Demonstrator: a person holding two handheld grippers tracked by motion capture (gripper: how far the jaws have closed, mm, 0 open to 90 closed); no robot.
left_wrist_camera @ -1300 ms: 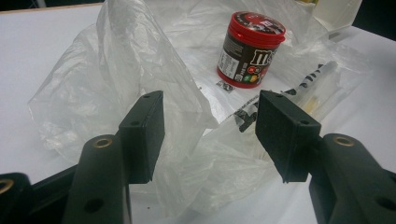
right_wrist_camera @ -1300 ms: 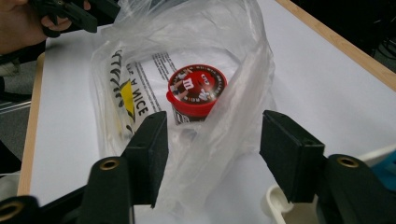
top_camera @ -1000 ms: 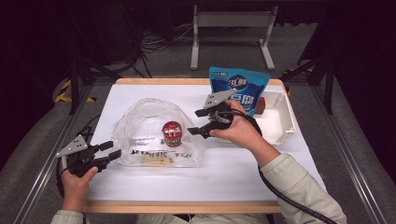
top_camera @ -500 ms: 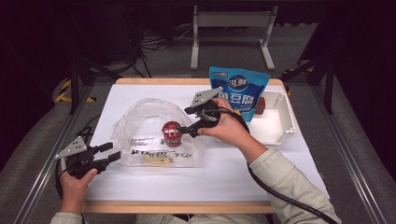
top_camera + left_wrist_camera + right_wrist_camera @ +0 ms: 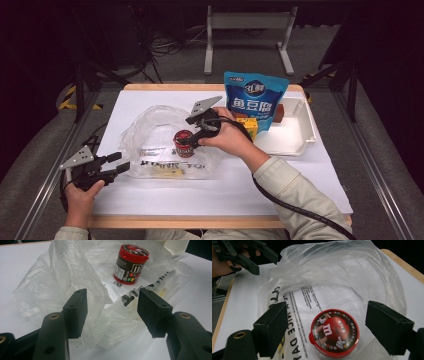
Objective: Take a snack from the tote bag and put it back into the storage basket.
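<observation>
A clear printed plastic bag (image 5: 160,145) lies crumpled on the white table. A red-lidded M&M's can (image 5: 183,143) stands upright among its folds; I cannot tell whether it is inside the bag or on top of it. My right gripper (image 5: 191,134) hovers over the can (image 5: 333,333). Its jaws have just been opening and stand open (image 5: 330,326) on either side of the lid without touching it. My left gripper (image 5: 118,163) rests at the bag's near-left edge, open (image 5: 112,311), with loose plastic (image 5: 100,325) between its pads and the can (image 5: 130,263) beyond.
A blue snack pouch (image 5: 255,100) stands upright at the back right, with a yellow box (image 5: 249,127) at its foot. To the right is a white tray (image 5: 295,137) with a brown item (image 5: 277,112) in it. The table's wooden edge (image 5: 200,221) runs along the near side.
My right gripper has moved left and slightly down, from in front of the blue pouch to over the can. The left gripper has stayed put.
</observation>
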